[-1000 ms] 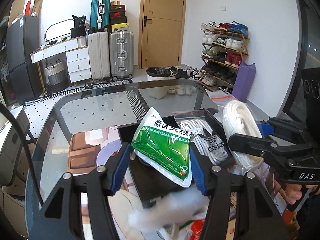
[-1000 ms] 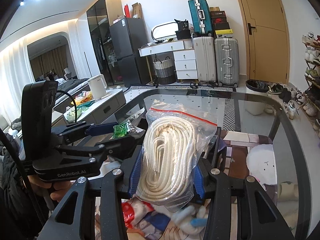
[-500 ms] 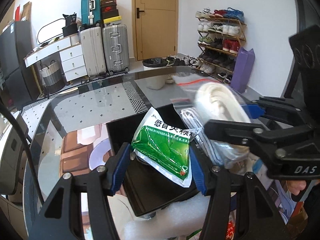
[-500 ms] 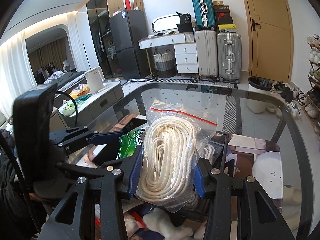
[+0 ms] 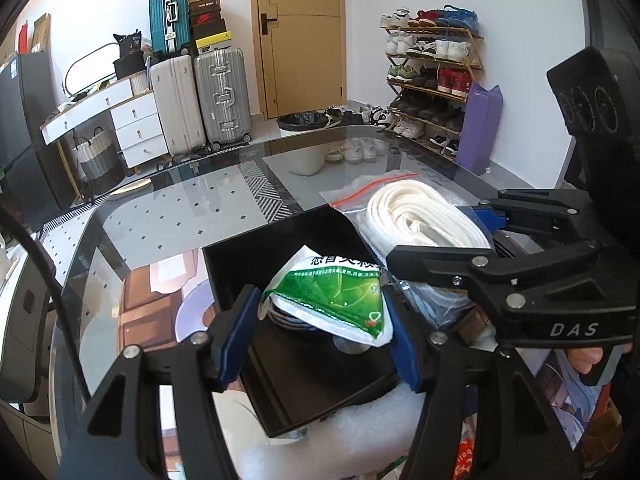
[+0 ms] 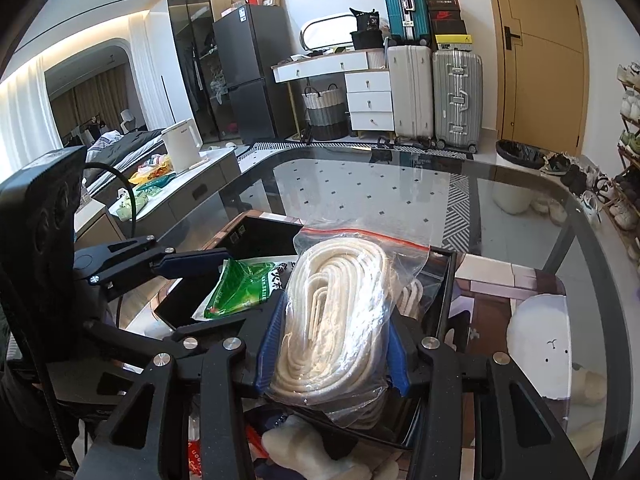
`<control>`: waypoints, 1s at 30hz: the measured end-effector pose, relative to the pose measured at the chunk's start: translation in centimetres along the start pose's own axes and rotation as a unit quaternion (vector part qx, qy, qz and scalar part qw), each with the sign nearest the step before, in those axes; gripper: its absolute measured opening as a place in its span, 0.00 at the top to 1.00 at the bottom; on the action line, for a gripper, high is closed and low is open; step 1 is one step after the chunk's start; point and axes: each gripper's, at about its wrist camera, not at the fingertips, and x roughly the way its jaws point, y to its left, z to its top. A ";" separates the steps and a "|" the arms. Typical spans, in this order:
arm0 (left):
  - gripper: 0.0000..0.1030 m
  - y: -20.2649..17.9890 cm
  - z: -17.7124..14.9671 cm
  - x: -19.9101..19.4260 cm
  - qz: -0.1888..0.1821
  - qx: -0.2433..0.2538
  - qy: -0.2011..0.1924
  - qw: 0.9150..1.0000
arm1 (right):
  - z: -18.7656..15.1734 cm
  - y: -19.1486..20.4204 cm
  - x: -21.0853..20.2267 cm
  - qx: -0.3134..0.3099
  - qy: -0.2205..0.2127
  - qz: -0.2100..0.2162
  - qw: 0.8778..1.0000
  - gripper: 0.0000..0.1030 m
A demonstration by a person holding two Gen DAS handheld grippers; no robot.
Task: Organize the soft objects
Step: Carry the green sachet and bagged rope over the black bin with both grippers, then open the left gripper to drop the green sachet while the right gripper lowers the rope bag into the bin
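Observation:
My left gripper [image 5: 320, 328] is shut on a green-and-white sachet [image 5: 336, 296] and holds it over a black open box [image 5: 288, 256] on the glass table. My right gripper [image 6: 332, 344] is shut on a clear zip bag of coiled white rope [image 6: 332, 316], held over the right part of the same box [image 6: 260, 236]. In the left wrist view the rope bag [image 5: 420, 216] lies beside the sachet, with the right gripper [image 5: 444, 236] around it. The sachet also shows in the right wrist view [image 6: 244, 288]. Something striped lies in the box under the sachet.
The glass table [image 5: 168, 216] stretches ahead, its far edge [image 6: 400, 156] curved. White padding [image 5: 360, 428] and loose soft items [image 6: 288, 448] lie at the near edge below the box. Suitcases, a shoe rack and a bin stand on the floor beyond.
Both grippers have moved forward over the black box. The rope bag has swung left and now lies close beside the sachet above the box.

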 end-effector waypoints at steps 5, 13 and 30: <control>0.33 -0.1 0.1 -0.6 -0.004 -0.003 0.000 1.000 | 0.3 -0.4 0.3 -0.006 0.003 -0.001 1.000 0.56; 0.31 0.0 -0.1 -1.1 0.001 0.009 -0.002 1.000 | 0.3 -0.8 0.8 0.000 0.008 0.001 1.000 0.55; 0.06 0.1 0.2 -1.5 0.013 0.005 -0.025 1.000 | 0.7 -0.5 0.8 -0.015 0.007 -0.009 1.000 0.54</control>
